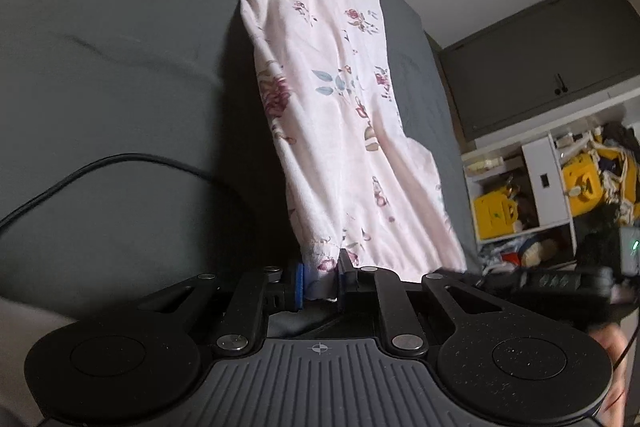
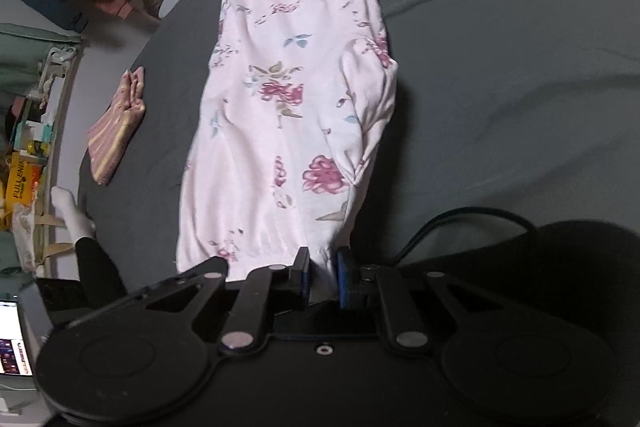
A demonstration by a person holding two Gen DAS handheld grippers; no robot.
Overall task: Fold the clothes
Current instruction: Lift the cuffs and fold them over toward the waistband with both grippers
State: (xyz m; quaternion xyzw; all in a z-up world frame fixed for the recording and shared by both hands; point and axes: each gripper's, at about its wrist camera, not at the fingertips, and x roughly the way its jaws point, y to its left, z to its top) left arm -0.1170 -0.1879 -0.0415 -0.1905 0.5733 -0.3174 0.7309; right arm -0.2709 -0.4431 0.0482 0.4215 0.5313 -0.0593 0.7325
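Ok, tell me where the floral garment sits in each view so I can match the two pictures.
Left wrist view: the floral garment runs up the centre from the left gripper, which pinches its hem.
Right wrist view: the floral garment runs up the centre, its hem pinched in the right gripper.
Shared landmark: the grey bedsheet behind it.

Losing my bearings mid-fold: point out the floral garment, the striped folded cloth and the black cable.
floral garment [image 2: 280, 99]: right wrist view, middle of the hanging fabric.
striped folded cloth [image 2: 116, 131]: right wrist view, centre of its top face.
black cable [image 1: 120, 159]: left wrist view, top of its arc.
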